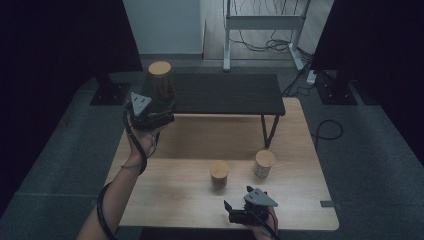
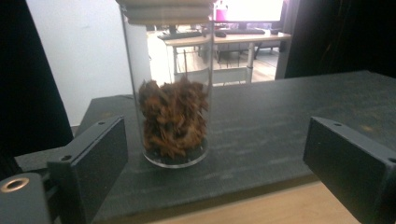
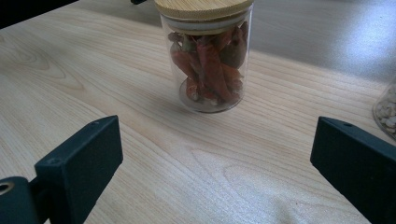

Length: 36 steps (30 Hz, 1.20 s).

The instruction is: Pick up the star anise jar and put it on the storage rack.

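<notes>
A glass jar (image 1: 160,84) with a wooden lid stands upright at the left end of a low black shelf (image 1: 230,94). The left gripper view shows this jar (image 2: 173,119) holding brown dried pieces, just ahead of my open left gripper (image 2: 215,156) and apart from both jaws. My left gripper (image 1: 154,114) is held up right in front of it. On the wooden table (image 1: 170,200) stand a jar of red chillies (image 1: 219,174) (image 3: 205,60) and a jar of pale nuts (image 1: 264,163) (image 3: 386,109). My right gripper (image 1: 241,206) (image 3: 210,158) hovers open near the front edge, short of the chilli jar.
The black shelf (image 2: 289,116) rests on the back half of the table, one leg (image 1: 266,131) standing on the wood. Behind it are a white desk frame (image 1: 262,22) with cables, and dark stand bases at left (image 1: 107,93) and right (image 1: 336,91).
</notes>
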Each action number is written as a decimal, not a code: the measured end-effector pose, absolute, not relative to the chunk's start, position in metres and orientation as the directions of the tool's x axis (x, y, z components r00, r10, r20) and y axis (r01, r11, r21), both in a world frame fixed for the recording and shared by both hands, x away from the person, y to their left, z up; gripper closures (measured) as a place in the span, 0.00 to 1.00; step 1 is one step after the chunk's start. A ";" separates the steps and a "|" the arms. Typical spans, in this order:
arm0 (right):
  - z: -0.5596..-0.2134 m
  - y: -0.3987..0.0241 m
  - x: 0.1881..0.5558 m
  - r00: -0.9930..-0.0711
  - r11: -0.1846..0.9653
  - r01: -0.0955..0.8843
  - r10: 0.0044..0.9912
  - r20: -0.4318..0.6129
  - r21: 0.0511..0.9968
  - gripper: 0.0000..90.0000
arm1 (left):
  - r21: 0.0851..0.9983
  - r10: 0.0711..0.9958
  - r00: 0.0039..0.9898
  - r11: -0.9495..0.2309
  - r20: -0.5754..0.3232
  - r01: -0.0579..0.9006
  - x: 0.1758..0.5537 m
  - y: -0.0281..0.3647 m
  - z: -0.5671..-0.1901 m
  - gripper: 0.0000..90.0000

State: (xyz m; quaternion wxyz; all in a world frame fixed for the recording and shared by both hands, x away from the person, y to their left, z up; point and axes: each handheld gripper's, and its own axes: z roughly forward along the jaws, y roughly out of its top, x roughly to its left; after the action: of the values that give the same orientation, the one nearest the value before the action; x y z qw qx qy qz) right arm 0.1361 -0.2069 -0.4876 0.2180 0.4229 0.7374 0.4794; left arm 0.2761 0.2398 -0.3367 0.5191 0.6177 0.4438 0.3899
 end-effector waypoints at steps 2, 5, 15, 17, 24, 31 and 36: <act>-0.488 -0.207 0.136 -0.547 0.182 0.416 0.833 0.085 0.891 0.02 | 0.987 0.952 0.307 -0.060 0.012 0.146 0.273 0.241 -0.340 0.07; -0.488 -0.207 0.137 -0.547 0.182 0.418 0.833 0.086 0.890 0.02 | 0.987 0.950 0.311 -0.058 0.008 0.151 0.267 0.243 -0.346 0.07; -0.487 -0.207 0.137 -0.552 0.189 0.416 0.830 0.082 0.889 0.02 | 0.985 0.946 0.323 -0.029 -0.027 0.168 0.241 0.251 -0.373 0.07; -0.487 -0.207 0.137 -0.552 0.190 0.416 0.830 0.081 0.889 0.02 | 0.984 0.943 0.329 -0.015 -0.045 0.177 0.234 0.253 -0.379 0.07; -0.487 -0.206 0.136 -0.554 0.194 0.414 0.829 0.077 0.889 0.02 | 0.981 0.942 0.332 -0.015 -0.051 0.191 0.218 0.257 -0.393 0.07; -0.487 -0.205 0.136 -0.557 0.199 0.412 0.827 0.073 0.889 0.02 | 0.980 0.940 0.336 -0.014 -0.054 0.196 0.206 0.259 -0.401 0.07; -0.487 -0.205 0.135 -0.558 0.200 0.410 0.827 0.071 0.890 0.02 | 0.979 0.938 0.341 -0.013 -0.059 0.205 0.202 0.260 -0.407 0.07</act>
State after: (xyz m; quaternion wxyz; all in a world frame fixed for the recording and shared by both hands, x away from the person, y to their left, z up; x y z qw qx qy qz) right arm 0.1351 -0.2048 -0.4867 0.2188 0.4163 0.7431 0.4761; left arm 0.2015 0.2605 -0.4069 0.5317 0.6227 0.4590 0.3447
